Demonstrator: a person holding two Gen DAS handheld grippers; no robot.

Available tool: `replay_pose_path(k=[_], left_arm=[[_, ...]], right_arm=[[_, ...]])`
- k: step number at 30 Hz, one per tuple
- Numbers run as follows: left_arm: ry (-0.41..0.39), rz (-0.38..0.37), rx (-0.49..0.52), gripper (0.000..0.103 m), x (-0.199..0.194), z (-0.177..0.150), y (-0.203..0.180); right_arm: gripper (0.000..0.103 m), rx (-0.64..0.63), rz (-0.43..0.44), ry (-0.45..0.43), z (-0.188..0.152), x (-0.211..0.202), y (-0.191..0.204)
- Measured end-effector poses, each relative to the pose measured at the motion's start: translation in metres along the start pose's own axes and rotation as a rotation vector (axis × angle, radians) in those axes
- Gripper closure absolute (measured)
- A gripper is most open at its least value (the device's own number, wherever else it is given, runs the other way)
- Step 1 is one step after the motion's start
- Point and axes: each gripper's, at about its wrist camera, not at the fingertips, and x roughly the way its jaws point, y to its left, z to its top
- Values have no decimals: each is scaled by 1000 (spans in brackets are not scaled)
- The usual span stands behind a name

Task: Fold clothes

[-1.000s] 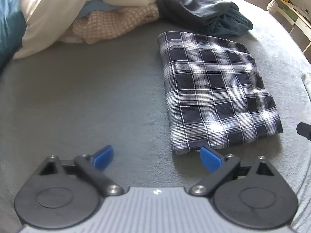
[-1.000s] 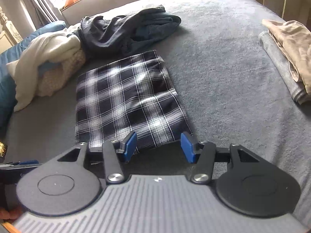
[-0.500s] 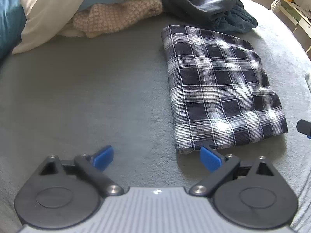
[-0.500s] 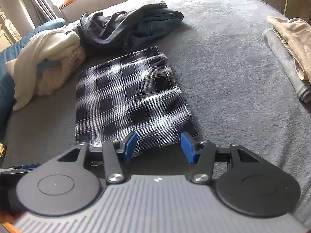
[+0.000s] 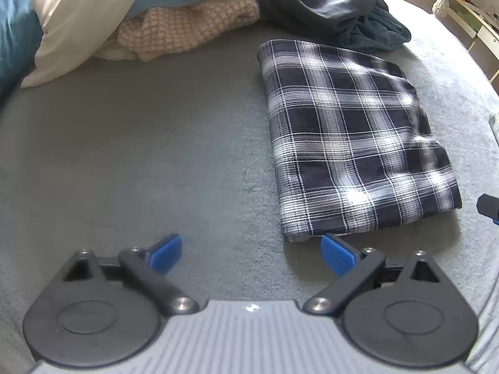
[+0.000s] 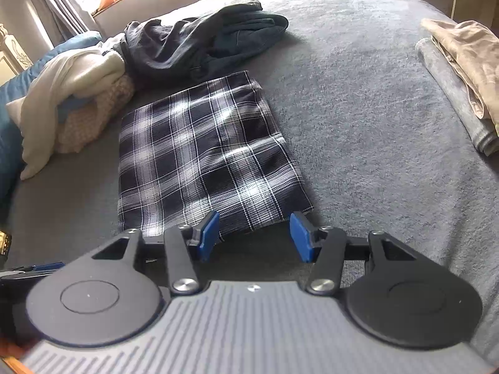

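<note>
A folded plaid garment is laid flat on a grey blanket that covers a bed. This plaid piece serves as the landmark. Beyond its far edge, a crumpled dark garment is heaped, nearly touching it. To the far left of the plaid, a pile of cream, pink knit and blue clothes is stacked. Well to the right of the plaid, seen from the right wrist camera, a tan garment is set on a folded grey one. The left gripper is held over bare blanket just in front of the plaid's near left corner, its blue pads spread wide apart with nothing between them; its right pad is seen just at that corner. The right gripper is held at the plaid's near edge, toward its right corner, jaws parted and empty, with the hem seen just past the pads.
</note>
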Motion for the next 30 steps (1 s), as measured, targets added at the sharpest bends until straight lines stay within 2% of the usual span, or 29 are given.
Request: replay_pose_path(k=[2,7,13,17,22,25,30], left_arm=[[-4,0,-14,6,-1,-1,-3],[-16,-61,-31,6,5,-3,-1],[-27,-174,-48,6,17,7,-6],[6,-145,-44,8,36,18,-14],[30,-185,-55,9,52,32,-25],[55,-224,-45,13,60,35,-33],[86,-271,-66,26,71,33,-38]], right_arm=[[53,10,2,6,-2,1,-2],[53,29,7,25,-9,7,-12],[53,106,31,63,-16,24,-35],[53,127,41,69,-10,35,-46],[53,157,65,70,-1,49,-56],[53,166,81,60,9,57,-58],[53,213,108,35,25,67,-68]])
